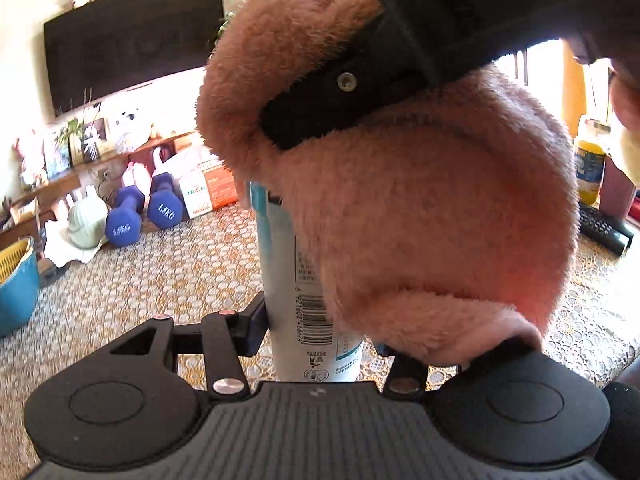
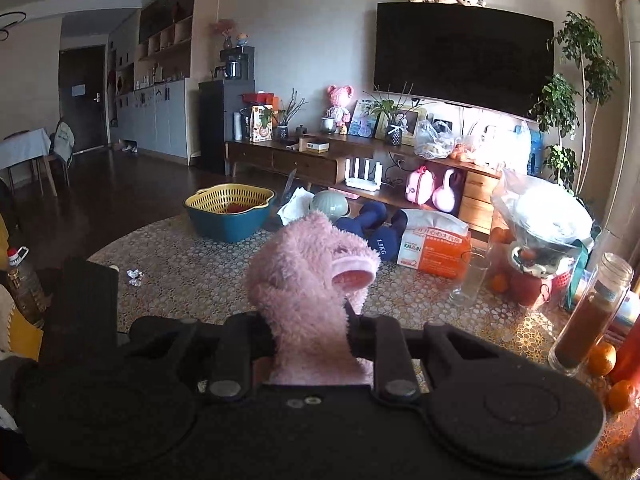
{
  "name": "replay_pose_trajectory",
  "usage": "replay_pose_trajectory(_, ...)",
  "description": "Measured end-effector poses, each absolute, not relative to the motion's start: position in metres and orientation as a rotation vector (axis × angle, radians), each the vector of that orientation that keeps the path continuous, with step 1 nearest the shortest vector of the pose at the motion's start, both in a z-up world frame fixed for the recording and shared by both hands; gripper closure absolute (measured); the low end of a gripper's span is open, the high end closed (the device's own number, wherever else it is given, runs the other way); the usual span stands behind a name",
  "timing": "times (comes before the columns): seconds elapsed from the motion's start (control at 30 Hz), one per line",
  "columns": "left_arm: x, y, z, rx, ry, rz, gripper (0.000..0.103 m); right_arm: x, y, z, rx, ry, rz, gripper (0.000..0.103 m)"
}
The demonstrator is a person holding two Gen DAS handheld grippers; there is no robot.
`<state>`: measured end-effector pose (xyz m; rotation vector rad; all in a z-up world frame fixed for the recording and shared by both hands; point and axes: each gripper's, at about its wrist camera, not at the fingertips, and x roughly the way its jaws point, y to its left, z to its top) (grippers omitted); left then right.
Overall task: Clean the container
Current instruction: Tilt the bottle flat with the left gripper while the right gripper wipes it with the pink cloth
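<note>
A tall white and teal container [image 1: 298,280] with a barcode stands upright on the patterned tablecloth [image 1: 180,272]. My left gripper [image 1: 320,340] is shut on its lower part; the right finger is hidden behind the cloth. A fluffy pink cloth [image 1: 420,220] covers the container's top and right side. From the upper right, the right gripper's black finger [image 1: 320,104] presses into that cloth. In the right wrist view my right gripper [image 2: 308,328] is shut on the pink cloth [image 2: 304,280], which bunches upward and hides the container.
Blue dumbbells [image 1: 140,216], a cap and an orange-white bag [image 1: 208,188] lie at the table's far side. A blue basin with a yellow strainer [image 2: 230,212] sits far left. Right side: a drinking glass [image 2: 472,276], a jar of brown powder [image 2: 588,312], oranges [image 2: 600,358], a remote [image 1: 604,228].
</note>
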<state>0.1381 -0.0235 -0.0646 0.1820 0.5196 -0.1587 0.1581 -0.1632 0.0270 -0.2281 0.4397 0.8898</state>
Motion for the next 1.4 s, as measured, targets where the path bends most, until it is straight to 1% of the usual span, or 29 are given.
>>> replay_pose_trajectory(0.17, 0.148, -0.033, -0.068, 0.242, 0.493, -0.177, 0.054, 0.176, -0.182, 0.021, -0.158, 0.454, 0.841, 0.081)
replay_pose_trajectory(0.3, 0.157, -0.045, -0.075, 0.309, 0.47, -0.19, 0.053, 0.201, -0.205, 0.013, -0.043, 0.497, 0.798, 0.081)
replay_pose_trajectory(0.43, 0.162, -0.059, -0.083, 0.431, 0.468, -0.228, 0.053, 0.222, -0.231, 0.001, 0.071, 0.549, 0.753, 0.081)
replay_pose_trajectory(0.6, 0.159, -0.073, -0.1, 0.556, 0.494, -0.29, 0.053, 0.23, -0.26, -0.025, 0.136, 0.623, 0.677, 0.081)
replay_pose_trajectory(0.7, 0.159, -0.074, -0.106, 0.521, 0.547, -0.308, 0.054, 0.23, -0.268, -0.044, 0.128, 0.667, 0.637, 0.081)
replay_pose_trajectory(0.8, 0.155, -0.078, -0.109, 0.531, 0.551, -0.302, 0.054, 0.223, -0.269, -0.061, 0.035, 0.699, 0.612, 0.081)
replay_pose_trajectory(0.87, 0.152, -0.08, -0.109, 0.534, 0.555, -0.305, 0.054, 0.215, -0.271, -0.064, -0.061, 0.681, 0.573, 0.081)
replay_pose_trajectory(0.93, 0.15, -0.08, -0.108, 0.527, 0.563, -0.308, 0.054, 0.21, -0.277, -0.059, -0.099, 0.656, 0.529, 0.081)
replay_pose_trajectory(1.03, 0.143, -0.081, -0.104, 0.512, 0.576, -0.311, 0.054, 0.196, -0.281, -0.036, -0.079, 0.585, 0.598, 0.081)
replay_pose_trajectory(1.17, 0.142, -0.082, -0.105, 0.517, 0.581, -0.311, 0.054, 0.169, -0.26, -0.013, -0.085, 0.522, 0.762, 0.081)
replay_pose_trajectory(1.27, 0.14, -0.081, -0.106, 0.509, 0.576, -0.302, 0.054, 0.162, -0.239, -0.017, -0.057, 0.556, 0.855, 0.081)
replay_pose_trajectory(1.4, 0.14, -0.08, -0.111, 0.503, 0.583, -0.307, 0.054, 0.174, -0.224, -0.041, 0.016, 0.647, 0.91, 0.081)
